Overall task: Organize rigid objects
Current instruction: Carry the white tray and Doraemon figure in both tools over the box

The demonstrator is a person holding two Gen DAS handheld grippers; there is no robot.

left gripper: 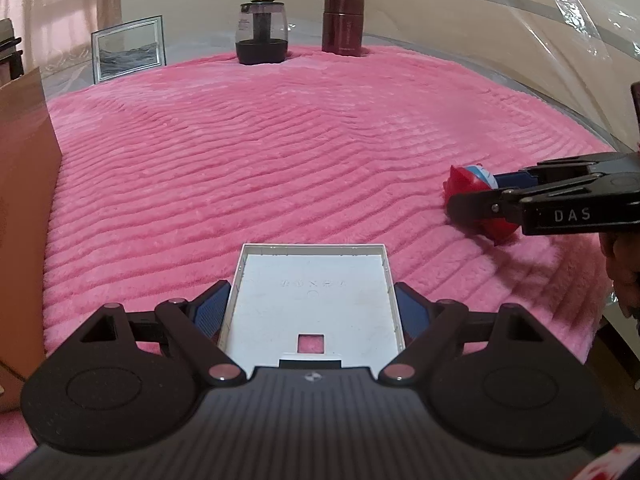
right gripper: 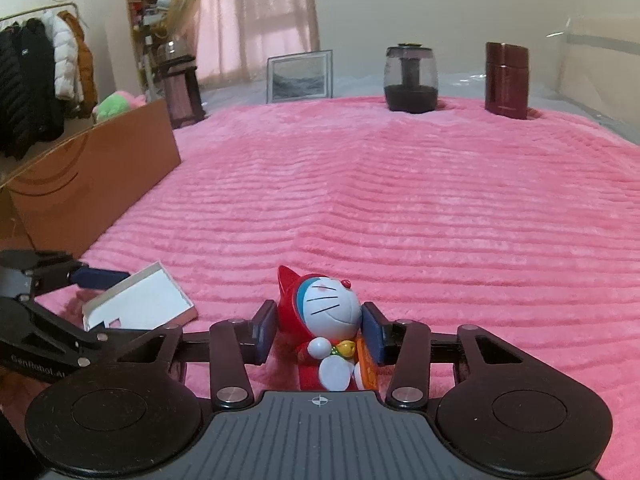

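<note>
Left wrist view: left gripper (left gripper: 312,312) has its 2 blue pads (left gripper: 210,312) on either side of a shallow white tray (left gripper: 312,300), pressing the tray's side walls, so it's pinching the tray at a wide spread. Tray sits at the near edge of the pink ribbed blanket (left gripper: 260,140). Off to the right, the right gripper (left gripper: 472,200) reaches over a red and blue toy figure (left gripper: 466,180).

Right wrist view: right gripper (right gripper: 319,330) has its fingers drawn in on the toy figure (right gripper: 326,320); both pads look pressed vs. its head and side, so it's pinched. Figure rests on the blanket (right gripper: 400,200), near the front, w/ the tray (right gripper: 140,300) just to its left.

Step in hand, as I judge it: both items just grasped, not yet lifted. Next move likely calls for a clean lift w/o squeezing the figure out of its rounded grip, then carrying to a set spot, maybe the back row by the glass jar (right gripper: 411,80), the dark red canister (right gripper: 507,80) and the picture frame (right gripper: 300,76).

View diffs: only the right wrist cam shows the figure's face and the coat rack (right gripper: 40,80); only the left wrist cam shows the square cut-out in the tray's floor. Cardboard box (right gripper: 92,176) shows far better on the right cam.
</note>
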